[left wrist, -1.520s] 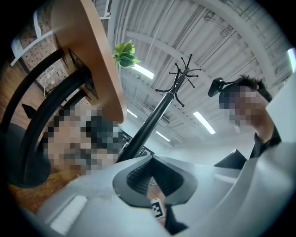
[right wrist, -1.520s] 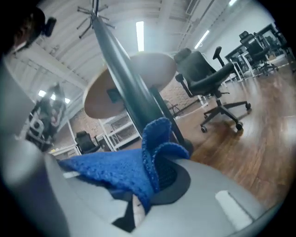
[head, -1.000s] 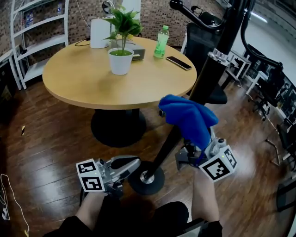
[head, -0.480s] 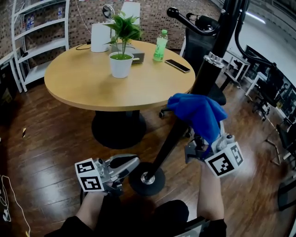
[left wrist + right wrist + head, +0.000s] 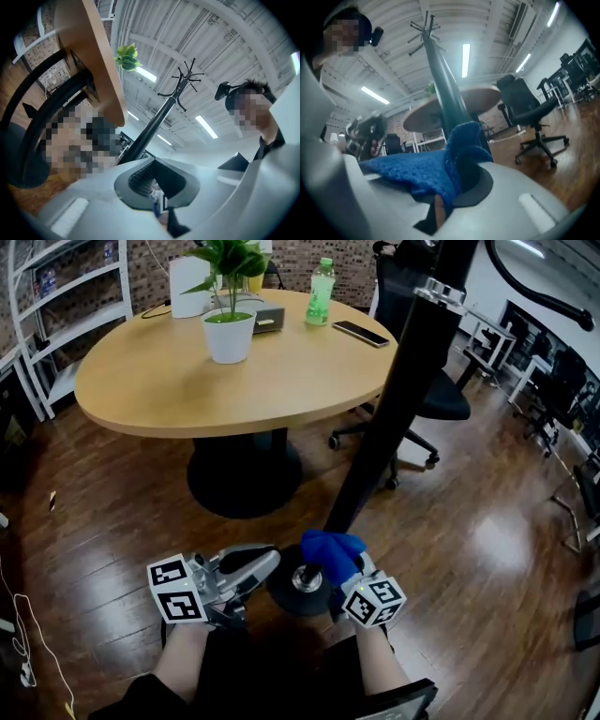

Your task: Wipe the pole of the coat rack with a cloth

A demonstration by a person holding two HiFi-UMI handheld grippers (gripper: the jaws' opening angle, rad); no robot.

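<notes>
Right gripper clamps blue cloth; cloth bunches ahead of its jaws at the pole foot. Left gripper closed, empty, alongside.

Round table bearing potted plant, green bottle, phone; office chair beside.
</notes>
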